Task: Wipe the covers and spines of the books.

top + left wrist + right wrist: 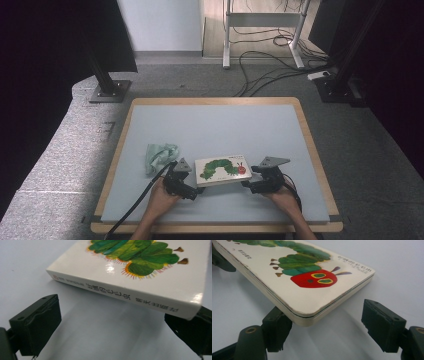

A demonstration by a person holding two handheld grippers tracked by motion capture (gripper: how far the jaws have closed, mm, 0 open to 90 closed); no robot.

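Note:
A white board book (222, 170) with a green caterpillar on its cover lies near the front of the grey table top (215, 125). My left gripper (193, 188) is at the book's left end and stands open. In the left gripper view its jaws (115, 315) are wide apart, with the book's spine (120, 293) just beyond them and one lower corner touching the right-hand jaw. My right gripper (250, 183) is at the book's right end, also open (325, 317). There the near corner of the book (312, 290) sits over the left-hand jaw, and the other jaw stands apart from it.
A crumpled green cloth (160, 155) lies on the table just left of my left gripper. The table's wooden rim (215, 101) frames the grey surface. On the floor beyond are cables (270, 70), a desk frame (262, 20) and a stand base (110, 91).

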